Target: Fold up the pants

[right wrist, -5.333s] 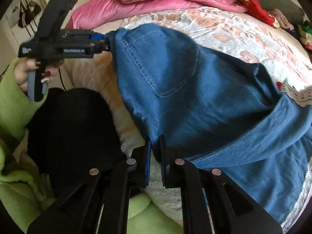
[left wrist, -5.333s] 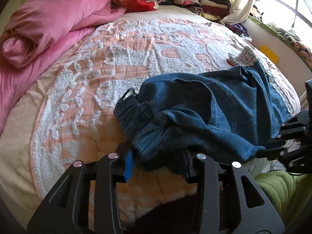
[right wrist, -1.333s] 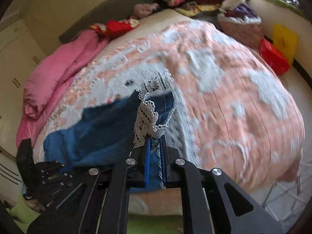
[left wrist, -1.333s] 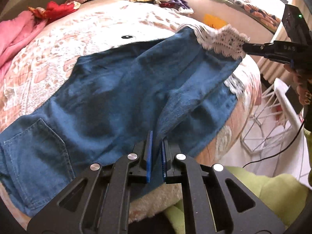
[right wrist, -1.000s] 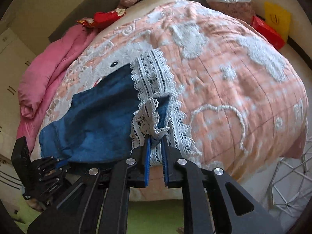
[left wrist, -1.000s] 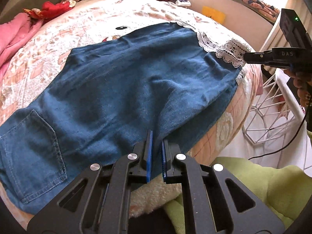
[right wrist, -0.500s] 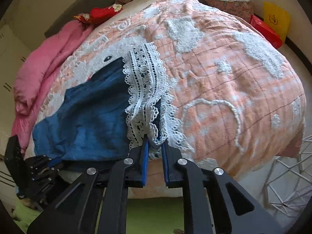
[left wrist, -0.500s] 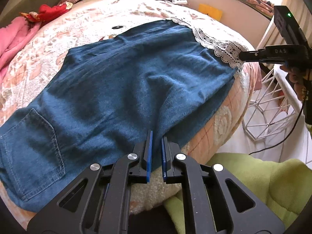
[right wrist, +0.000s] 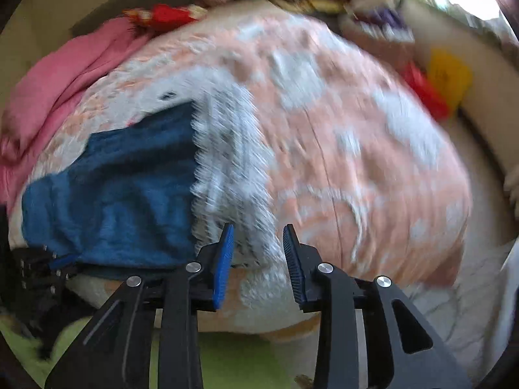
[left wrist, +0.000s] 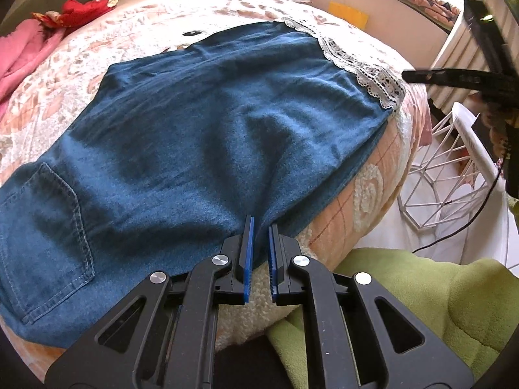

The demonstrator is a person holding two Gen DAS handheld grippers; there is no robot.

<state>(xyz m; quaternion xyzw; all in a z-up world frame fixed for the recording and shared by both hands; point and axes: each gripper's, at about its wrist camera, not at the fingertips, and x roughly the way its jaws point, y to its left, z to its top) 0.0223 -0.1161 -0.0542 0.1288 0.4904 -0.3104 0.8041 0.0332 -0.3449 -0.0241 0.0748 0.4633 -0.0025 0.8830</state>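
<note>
The left claw (left wrist: 260, 253) pinches the pants (left wrist: 201, 123) flat at lower centre on the bed (left wrist: 373, 188), while the right claw (right wrist: 258, 259), blurred, seems parted, clear of the lace hem (right wrist: 227, 175).

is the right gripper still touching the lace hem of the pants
Apart: the right wrist view shows the right gripper open, lace hem beyond its fingertips.

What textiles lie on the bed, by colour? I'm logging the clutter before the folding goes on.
Blue: 1, the blue denim pants with white lace hem.
Pink: 1, the pink bunched blanket.
Red: 1, the red crumpled cloth.
Total: 3, all on the peach and white quilted bedspread.
</note>
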